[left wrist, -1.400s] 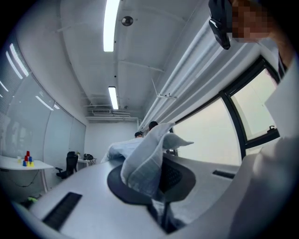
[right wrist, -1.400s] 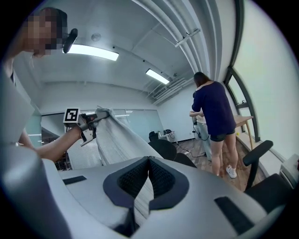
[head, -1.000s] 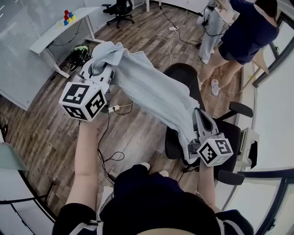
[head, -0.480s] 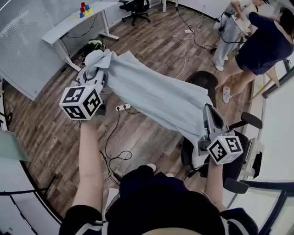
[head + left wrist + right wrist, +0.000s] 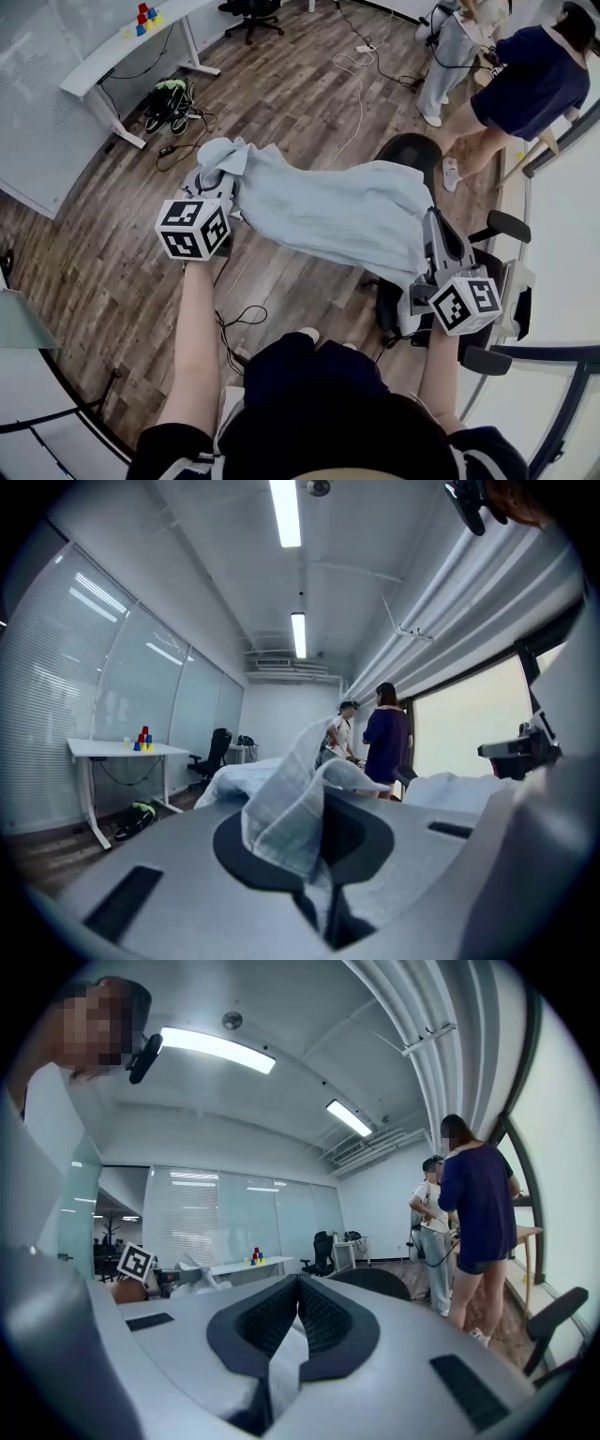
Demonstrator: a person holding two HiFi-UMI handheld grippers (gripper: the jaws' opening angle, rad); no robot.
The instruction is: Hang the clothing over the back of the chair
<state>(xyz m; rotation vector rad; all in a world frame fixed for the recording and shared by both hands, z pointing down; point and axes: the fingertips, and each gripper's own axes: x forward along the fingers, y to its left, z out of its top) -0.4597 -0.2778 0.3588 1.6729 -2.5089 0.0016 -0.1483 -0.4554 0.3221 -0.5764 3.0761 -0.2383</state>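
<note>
A pale blue piece of clothing (image 5: 328, 211) hangs spread between my two grippers. The left gripper (image 5: 217, 175) pinches a bunched corner of it; in the left gripper view the cloth (image 5: 286, 808) sticks up out of the jaws, which are just starting to open. My right gripper (image 5: 434, 223) is shut on the other edge, and a strip of cloth (image 5: 281, 1372) shows between its pads. The black office chair's back (image 5: 408, 152) stands just beyond the cloth's right part. Whether the cloth touches it I cannot tell.
A white desk (image 5: 112, 61) with coloured cups (image 5: 145, 14) stands at the far left, shoes (image 5: 169, 94) below it. Cables (image 5: 234, 323) trail over the wooden floor. Two people (image 5: 520, 84) stand beyond the chair at the top right. The chair's armrest (image 5: 502, 225) juts out on the right.
My left gripper has dropped and come in toward the chair, so the clothing now hangs lower and slacker. The right gripper has barely shifted.
</note>
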